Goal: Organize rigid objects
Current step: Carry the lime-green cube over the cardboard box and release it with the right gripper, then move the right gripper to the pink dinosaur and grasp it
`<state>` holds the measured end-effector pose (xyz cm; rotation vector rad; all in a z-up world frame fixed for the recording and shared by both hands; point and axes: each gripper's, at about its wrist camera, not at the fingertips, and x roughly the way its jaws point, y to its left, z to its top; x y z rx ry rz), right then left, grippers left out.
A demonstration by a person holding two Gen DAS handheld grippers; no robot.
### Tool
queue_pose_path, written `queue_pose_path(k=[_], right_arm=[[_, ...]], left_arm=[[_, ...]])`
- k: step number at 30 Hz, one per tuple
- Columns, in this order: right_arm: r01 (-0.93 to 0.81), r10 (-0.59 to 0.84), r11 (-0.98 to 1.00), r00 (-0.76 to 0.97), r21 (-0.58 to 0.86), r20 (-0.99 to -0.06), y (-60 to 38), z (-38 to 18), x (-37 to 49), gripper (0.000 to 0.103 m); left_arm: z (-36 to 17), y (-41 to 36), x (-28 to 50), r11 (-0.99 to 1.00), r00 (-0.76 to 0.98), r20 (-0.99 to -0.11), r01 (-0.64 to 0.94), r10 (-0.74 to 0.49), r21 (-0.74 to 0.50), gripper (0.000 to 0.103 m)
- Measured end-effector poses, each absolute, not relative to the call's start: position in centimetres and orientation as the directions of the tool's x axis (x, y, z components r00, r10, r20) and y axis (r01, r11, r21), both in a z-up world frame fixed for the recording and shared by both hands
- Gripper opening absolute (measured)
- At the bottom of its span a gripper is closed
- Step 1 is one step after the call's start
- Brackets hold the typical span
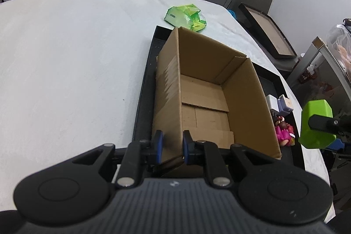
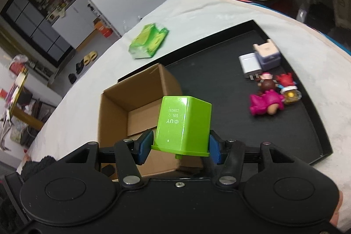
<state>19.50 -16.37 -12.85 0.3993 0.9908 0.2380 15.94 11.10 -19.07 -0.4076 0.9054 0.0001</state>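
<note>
An open, empty cardboard box [image 1: 206, 100] stands on a black tray [image 1: 142, 102] on the white table. My left gripper [image 1: 172, 147] is shut on the box's near left wall. My right gripper [image 2: 181, 147] is shut on a green plastic block [image 2: 184, 124] and holds it above the box's [image 2: 131, 106] near right corner. The block also shows at the right edge of the left wrist view [image 1: 317, 124]. On the tray [image 2: 219, 71] to the right of the box lie a white charger [image 2: 249, 64], a pale box-shaped toy [image 2: 267, 53], a pink doll [image 2: 266, 98] and a red figure [image 2: 287, 87].
A green snack packet [image 1: 186, 16] lies on the table beyond the tray. A dark framed board [image 1: 267, 32] and clutter stand off the table's right side. Shoes and an orange box are on the floor far behind.
</note>
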Motion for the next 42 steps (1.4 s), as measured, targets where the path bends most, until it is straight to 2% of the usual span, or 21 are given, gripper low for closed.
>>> queue_pose_path(k=[12,22,24,25,30,42], right_arm=[[-0.115,0.376,0.922,0.488,0.369,-0.787,-10.1,-12.7,20.2,0.052],[-0.193,0.388,0.922,0.471,0.337,-0.792,-6.1,-12.3,21.6,0.053],[-0.213,0.382,0.924,0.478,0.318,-0.791,-5.4,-12.1,21.9,0.054],[-0.212,0.371,0.928,0.484,0.305,-0.793,-5.2,-12.0,21.9,0.059],[-0.188,0.383,0.924,0.486,0.334,-0.785,-6.7,-11.8,21.7,0.061],[-0.127,0.302,0.952,0.551,0.280,-0.778,-15.4,-11.4,18.7,0.062]], left_arm=[[-19.5,12.5,15.4,0.902,0.638,-0.740,-0.164,-0.212,-0.400,0.016],[-19.3,13.1,14.9,0.896,0.662,-0.723,-0.176,-0.199,-0.409,0.016],[-19.3,13.1,14.9,0.895,0.657,-0.725,-0.173,-0.207,-0.412,0.016],[-19.3,13.1,14.9,0.895,0.656,-0.726,-0.171,-0.209,-0.412,0.016],[-19.3,13.1,15.2,0.895,0.657,-0.724,-0.168,-0.211,-0.413,0.016],[-19.0,12.7,15.0,0.909,0.660,-0.727,-0.161,-0.190,-0.384,0.016]])
